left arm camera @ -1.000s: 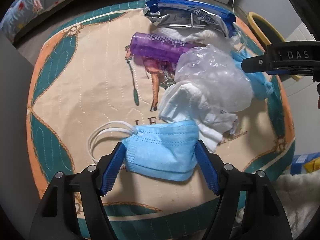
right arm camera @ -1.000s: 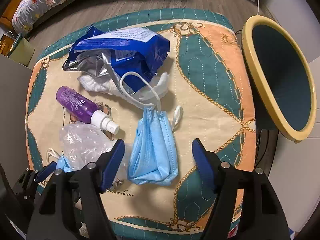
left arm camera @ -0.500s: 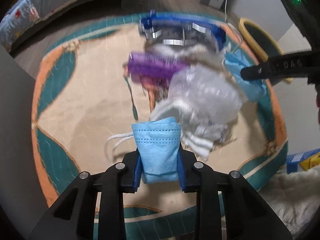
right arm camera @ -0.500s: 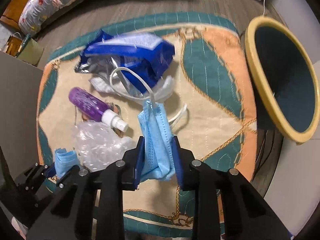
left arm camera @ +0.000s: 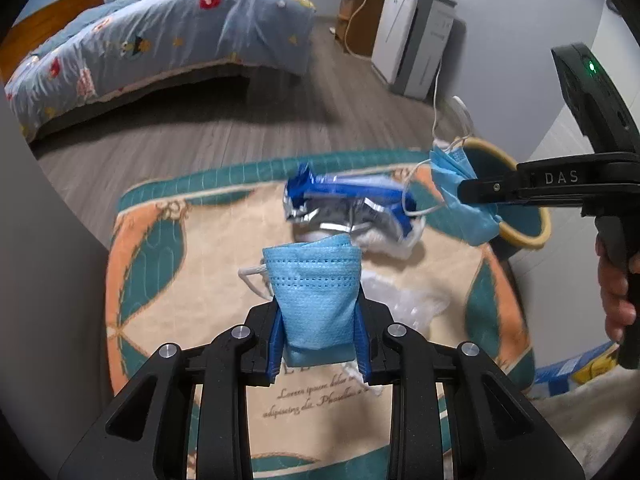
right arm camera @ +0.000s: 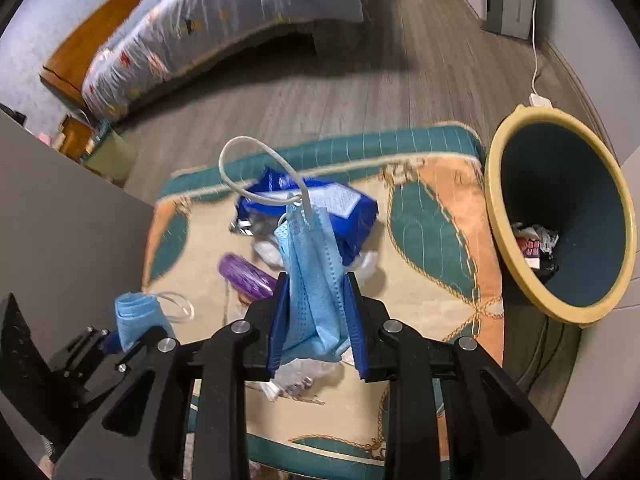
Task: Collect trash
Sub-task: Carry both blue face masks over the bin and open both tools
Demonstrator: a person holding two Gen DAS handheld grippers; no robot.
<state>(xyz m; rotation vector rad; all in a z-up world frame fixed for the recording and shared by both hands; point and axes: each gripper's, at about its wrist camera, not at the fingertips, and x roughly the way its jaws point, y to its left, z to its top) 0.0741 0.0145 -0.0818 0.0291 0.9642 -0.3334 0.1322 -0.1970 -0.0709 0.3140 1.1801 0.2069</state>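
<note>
Blue face masks are pinched off the quilt, one [left arm camera: 316, 296] in left claw [left arm camera: 318, 340], another [right arm camera: 312, 280] in right claw [right arm camera: 316, 332]

Grey plank floor [left arm camera: 248, 128], quilted bed [left arm camera: 160, 40], grey walls [left arm camera: 520, 20]

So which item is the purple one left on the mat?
On the patterned mat beside the yellow-rimmed bin, look just below the blue foil bag. The purple bottle lies there on its side, the only purple, hard item among the wrappers.
</note>
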